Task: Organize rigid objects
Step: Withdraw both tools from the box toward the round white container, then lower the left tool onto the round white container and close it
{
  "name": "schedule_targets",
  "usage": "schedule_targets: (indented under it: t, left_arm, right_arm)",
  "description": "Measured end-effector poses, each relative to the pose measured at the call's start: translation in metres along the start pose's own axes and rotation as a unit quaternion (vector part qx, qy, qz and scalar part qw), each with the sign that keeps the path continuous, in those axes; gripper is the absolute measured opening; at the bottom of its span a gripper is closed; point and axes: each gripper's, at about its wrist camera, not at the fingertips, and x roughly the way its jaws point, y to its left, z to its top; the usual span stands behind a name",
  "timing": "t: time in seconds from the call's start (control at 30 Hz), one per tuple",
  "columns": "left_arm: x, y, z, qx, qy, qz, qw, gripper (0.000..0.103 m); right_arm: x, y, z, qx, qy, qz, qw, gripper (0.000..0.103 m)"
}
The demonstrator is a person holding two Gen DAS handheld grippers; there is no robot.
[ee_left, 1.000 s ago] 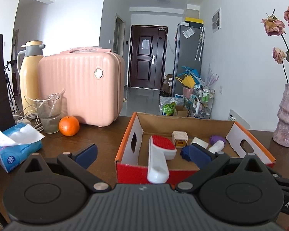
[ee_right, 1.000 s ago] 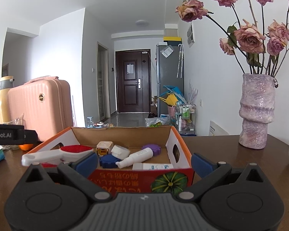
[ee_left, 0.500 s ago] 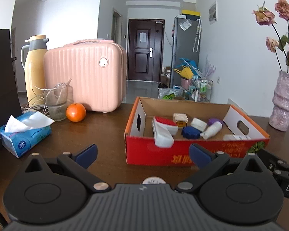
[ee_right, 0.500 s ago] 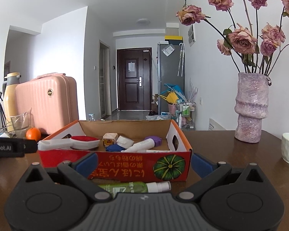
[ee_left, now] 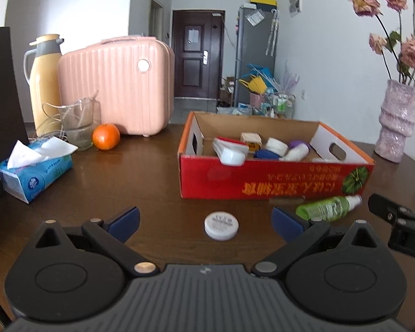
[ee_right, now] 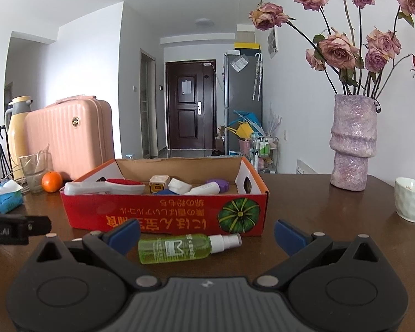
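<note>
Right gripper [ee_right: 207,235] spread empty, green spray bottle [ee_right: 179,249] lying crosswise, nozzle pointing right, left gripper [ee_left: 204,220] likewise

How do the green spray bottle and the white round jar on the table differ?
Shape: the green spray bottle is long and slim with a white nozzle; the white round jar is a flat disc.
Colour: the bottle is translucent green, the jar opaque white.
Pose: the bottle lies on its side along the front of the red box; the jar sits flat, lid up, farther from the box.
Shared: both rest on the table outside the box, ungrasped, each ahead of an open claw.
</note>
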Motion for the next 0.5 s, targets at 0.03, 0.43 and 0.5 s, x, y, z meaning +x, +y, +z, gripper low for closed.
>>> schedule_targets:
  t: [0.03, 0.43, 0.5]
  left_arm:
    - [0.001, -0.001, -0.002, 0.003, 0.004, -0.002, 1.0, 0.103]
    - [0.042, 0.002, -0.011, -0.004, 0.077, -0.014, 0.9969, 0.103]
    - [0.052, 0.002, -0.011, -0.001, 0.084, -0.007, 0.9965, 0.103]
  right_arm:
    - [0.0, 0.0, -0.001, 0.001, 0.001, -0.001, 1.0, 0.103]
    - [0.007, -0.005, -0.003, 0.015, 0.017, -0.022, 0.999, 0.103]
    - [0.009, -0.006, -0.003, 0.018, 0.021, -0.027, 0.999, 0.103]
